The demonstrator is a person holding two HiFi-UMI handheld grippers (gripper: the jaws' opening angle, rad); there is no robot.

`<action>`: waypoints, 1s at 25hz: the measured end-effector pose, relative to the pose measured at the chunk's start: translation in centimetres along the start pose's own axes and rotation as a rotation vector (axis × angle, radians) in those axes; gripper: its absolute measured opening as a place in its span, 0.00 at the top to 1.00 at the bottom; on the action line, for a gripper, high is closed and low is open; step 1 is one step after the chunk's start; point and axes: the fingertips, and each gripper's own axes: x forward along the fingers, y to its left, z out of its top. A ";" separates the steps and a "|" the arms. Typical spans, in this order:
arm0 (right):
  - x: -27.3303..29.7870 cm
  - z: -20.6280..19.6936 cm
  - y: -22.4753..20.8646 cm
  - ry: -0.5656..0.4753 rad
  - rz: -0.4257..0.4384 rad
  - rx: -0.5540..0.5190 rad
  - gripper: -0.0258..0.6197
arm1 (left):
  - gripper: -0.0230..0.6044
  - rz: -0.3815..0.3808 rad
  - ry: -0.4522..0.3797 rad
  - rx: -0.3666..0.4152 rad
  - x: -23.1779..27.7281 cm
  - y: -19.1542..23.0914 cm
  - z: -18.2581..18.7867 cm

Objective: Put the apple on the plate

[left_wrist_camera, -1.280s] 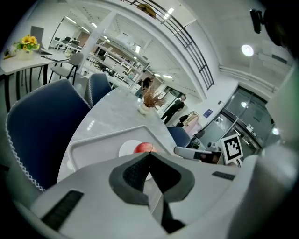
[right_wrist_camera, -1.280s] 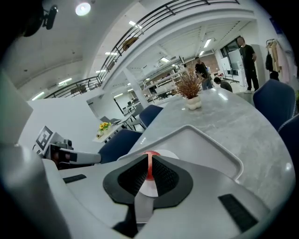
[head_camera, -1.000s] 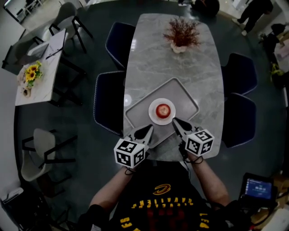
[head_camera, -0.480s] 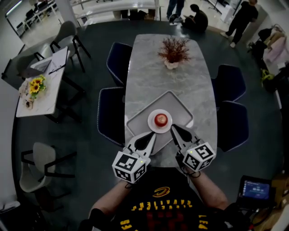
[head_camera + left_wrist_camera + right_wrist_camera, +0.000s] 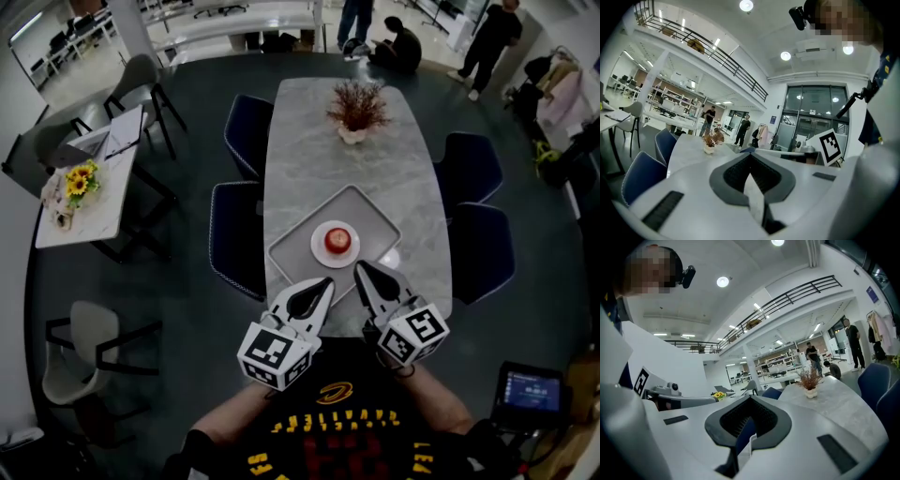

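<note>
- The left gripper (image 5: 750, 158) has its fingers (image 5: 689, 201) pressed together tip to tip, with nothing between them.
- The right gripper (image 5: 751, 400) is the same: its fingers (image 5: 820, 432) are closed and empty.
- In the head view both grippers hang side by side above the near edge of the worktop (image 5: 319, 150). Their tips point toward the plate (image 5: 319, 251) and are clear of it.
- The apple (image 5: 337, 240) sits in the middle of the white plate.
- The plate rests on a grey tray (image 5: 377, 212) lying on the marbled worktop.
- A dried plant (image 5: 356, 105) in a small pot stands at the far end.
- Dark blue chairs (image 5: 236, 234) line both long sides.
</note>
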 end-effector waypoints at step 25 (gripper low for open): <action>-0.3 -0.2 3.7 0.000 0.050 -0.217 0.95 | 0.96 -0.018 -0.074 0.064 -0.5 -0.3 0.3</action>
